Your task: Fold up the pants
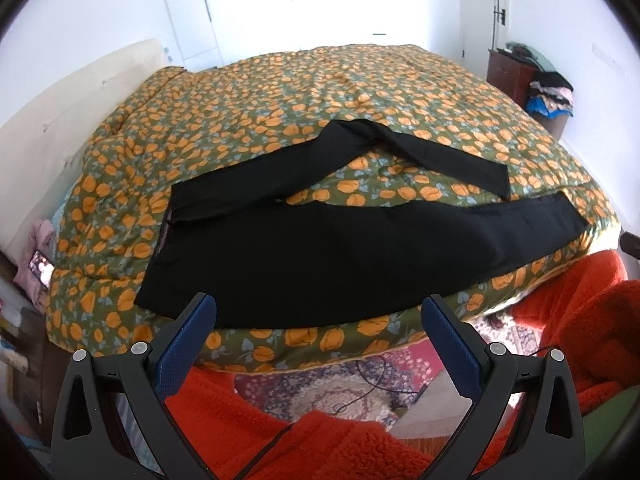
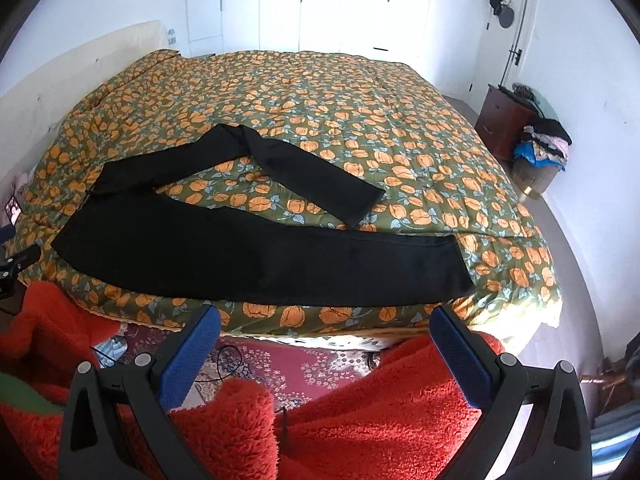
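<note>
Black pants (image 1: 320, 256) lie spread on the bed's green quilt with orange flowers (image 1: 304, 92). The waist is at the left. The near leg runs flat along the front edge to the right. The far leg is bent back on itself in an upside-down V. The pants also show in the right wrist view (image 2: 256, 256) on the quilt (image 2: 360, 112). My left gripper (image 1: 320, 308) is open and empty, held off the bed's front edge near the waist end. My right gripper (image 2: 324, 316) is open and empty, off the front edge near the middle of the near leg.
A person's fluffy red garment (image 2: 380, 408) fills the foreground below both grippers. A patterned rug (image 2: 288, 360) with a black cable lies on the floor. A dark wooden cabinet (image 2: 504, 120) and a pile of clothes (image 2: 544, 140) stand at the right. A beige headboard (image 1: 68, 120) is at the left.
</note>
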The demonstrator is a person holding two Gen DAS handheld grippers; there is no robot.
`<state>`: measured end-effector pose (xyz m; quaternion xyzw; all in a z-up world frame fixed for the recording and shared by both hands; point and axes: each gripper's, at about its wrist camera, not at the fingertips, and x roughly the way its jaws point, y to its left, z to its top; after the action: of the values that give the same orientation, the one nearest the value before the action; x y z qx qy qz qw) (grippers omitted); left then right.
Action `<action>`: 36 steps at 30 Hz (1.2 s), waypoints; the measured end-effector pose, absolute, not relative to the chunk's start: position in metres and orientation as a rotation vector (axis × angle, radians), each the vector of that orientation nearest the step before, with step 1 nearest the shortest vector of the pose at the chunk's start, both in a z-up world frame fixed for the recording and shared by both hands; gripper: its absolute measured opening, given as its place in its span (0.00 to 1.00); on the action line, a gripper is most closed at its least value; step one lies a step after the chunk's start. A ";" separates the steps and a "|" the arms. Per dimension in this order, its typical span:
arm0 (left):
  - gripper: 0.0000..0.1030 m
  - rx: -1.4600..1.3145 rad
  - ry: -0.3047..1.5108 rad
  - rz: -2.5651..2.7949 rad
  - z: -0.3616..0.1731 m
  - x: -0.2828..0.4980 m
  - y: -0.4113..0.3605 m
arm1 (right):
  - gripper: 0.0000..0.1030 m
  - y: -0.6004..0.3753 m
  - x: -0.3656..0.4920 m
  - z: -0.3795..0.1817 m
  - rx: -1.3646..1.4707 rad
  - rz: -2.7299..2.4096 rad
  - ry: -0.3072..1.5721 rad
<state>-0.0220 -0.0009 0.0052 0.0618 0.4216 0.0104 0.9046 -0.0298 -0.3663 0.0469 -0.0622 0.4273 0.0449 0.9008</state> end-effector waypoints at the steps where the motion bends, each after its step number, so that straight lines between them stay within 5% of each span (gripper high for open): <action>1: 0.99 0.127 0.870 0.018 0.005 -0.021 -0.001 | 1.00 -0.363 -0.030 0.047 -0.138 0.099 0.880; 36: 0.99 0.117 0.882 0.007 -0.003 -0.019 0.001 | 1.00 -0.330 -0.024 0.042 -0.274 0.154 0.877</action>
<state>-0.0188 0.0013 -0.0031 0.0564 0.4265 0.0034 0.9027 -0.0242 -0.3296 0.0421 -0.1319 0.4229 0.0744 0.8934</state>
